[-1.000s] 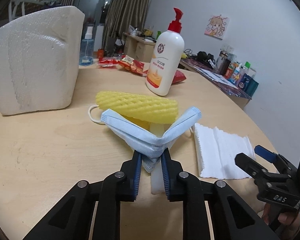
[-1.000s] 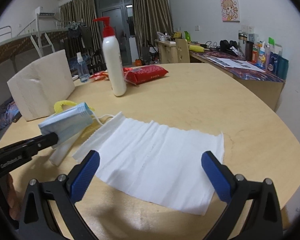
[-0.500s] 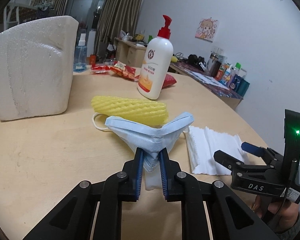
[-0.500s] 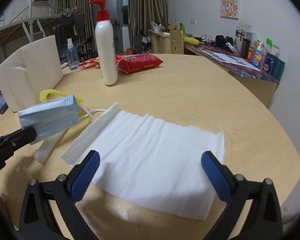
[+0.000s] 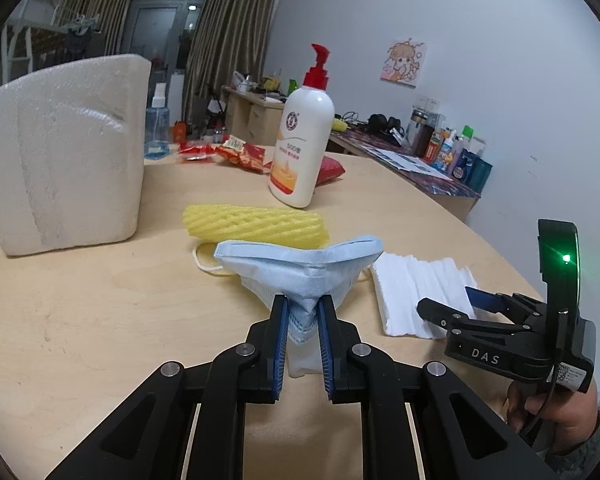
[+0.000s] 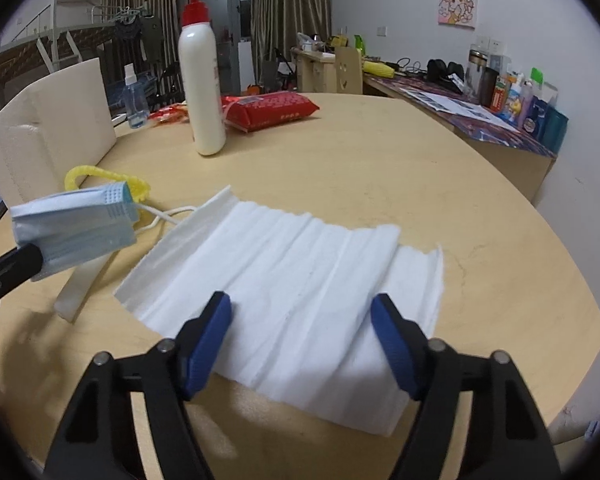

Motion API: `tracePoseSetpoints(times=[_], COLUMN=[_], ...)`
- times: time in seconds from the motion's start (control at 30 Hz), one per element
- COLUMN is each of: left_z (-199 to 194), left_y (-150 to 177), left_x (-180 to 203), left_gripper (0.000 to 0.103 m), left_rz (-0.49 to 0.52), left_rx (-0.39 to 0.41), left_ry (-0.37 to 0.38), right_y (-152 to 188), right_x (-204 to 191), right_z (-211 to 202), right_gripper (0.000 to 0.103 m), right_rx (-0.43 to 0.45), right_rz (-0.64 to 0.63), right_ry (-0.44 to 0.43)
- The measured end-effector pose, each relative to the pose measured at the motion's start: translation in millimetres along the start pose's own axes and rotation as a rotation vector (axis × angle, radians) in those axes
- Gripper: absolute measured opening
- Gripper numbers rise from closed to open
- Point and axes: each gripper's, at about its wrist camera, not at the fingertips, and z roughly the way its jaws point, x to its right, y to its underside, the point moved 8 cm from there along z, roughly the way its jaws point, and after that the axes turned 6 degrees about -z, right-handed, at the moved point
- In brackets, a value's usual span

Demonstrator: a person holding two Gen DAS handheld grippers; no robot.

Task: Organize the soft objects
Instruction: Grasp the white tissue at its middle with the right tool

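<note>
Pale-blue pleated mask [image 5: 300, 276] pinched folded in left gripper [image 5: 303, 312]; right gripper [image 6: 300, 316], closing, perhaps touching rumpled white tissue [image 6: 300, 264].

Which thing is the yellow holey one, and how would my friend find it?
Start at the big white foam block on the round wooden table. Just to its right in the left wrist view, in front of the white pump bottle, lies the yellow foam net sleeve, behind the blue face mask. It is the only yellow thing there, a tube of open mesh lying on its side.
</note>
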Motion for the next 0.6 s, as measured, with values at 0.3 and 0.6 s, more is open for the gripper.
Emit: tracePoseSetpoints(times=[0.3, 0.6], left_z=[-21, -54], left_y=[-7, -20], left_x=[7, 14], left_gripper=[0.016, 0.014], left_rz=[0.046, 0.067], left_rx=[0.072, 0.136], left_ry=[0.005, 0.029], right_y=[1, -8], right_x=[-1, 0], right_z=[-6, -33], right_gripper=[0.013, 0.011], right_rx=[0.03, 0.126], right_rz=[0.005, 0.04], right_ry=[-0.043, -0.091])
